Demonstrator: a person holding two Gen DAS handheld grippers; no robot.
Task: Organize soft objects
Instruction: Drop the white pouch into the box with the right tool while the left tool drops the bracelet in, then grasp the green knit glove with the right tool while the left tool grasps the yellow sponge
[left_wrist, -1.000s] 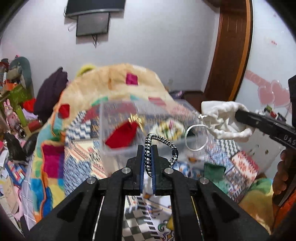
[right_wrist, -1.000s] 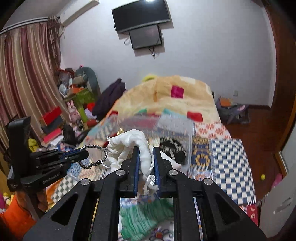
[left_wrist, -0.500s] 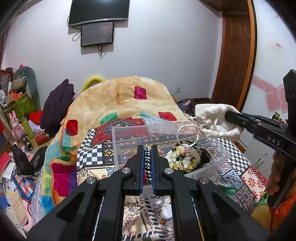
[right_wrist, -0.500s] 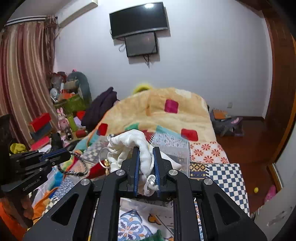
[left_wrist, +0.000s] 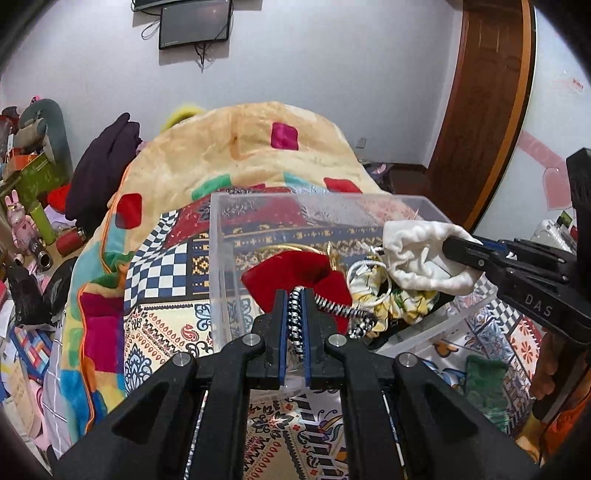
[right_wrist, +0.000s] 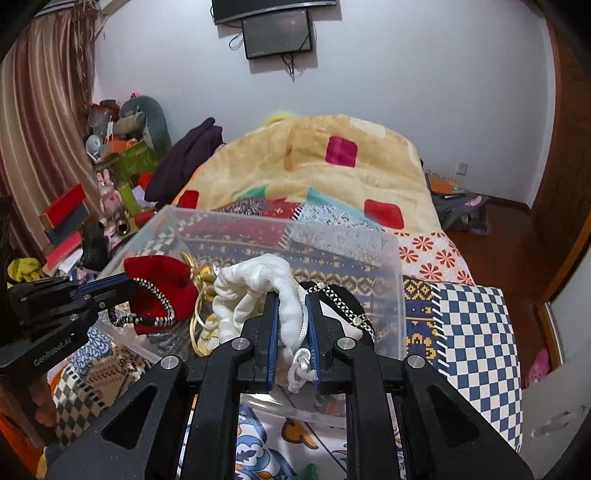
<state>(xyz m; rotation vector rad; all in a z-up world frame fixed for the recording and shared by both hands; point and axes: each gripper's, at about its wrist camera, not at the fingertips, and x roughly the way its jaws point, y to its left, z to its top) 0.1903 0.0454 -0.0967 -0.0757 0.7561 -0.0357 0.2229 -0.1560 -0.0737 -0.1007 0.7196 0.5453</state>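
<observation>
Right now the left gripper has its jaws pressed nearly together on a black-and-white braided cord, which runs straight up between the pads along the fingers' line and then trails off to the right, its far end curling by a yellow floral scrunchie. That cord hangs over the open top of a clear plastic bin set on the patterned bedspread, just above a red velvet pouch lying inside the bin. From the right wrist view, the right gripper is clamped on the drawstring neck of a white cloth pouch; the pouch's body points forward and leftward away from the fingers, while its knotted white string dangles back between the pads. The white pouch is held over the bin's near side, just beside the red pouch, with a black braid-trimmed item in the bin to its right. A folded green cloth lies on the bedspread outside the bin.
</observation>
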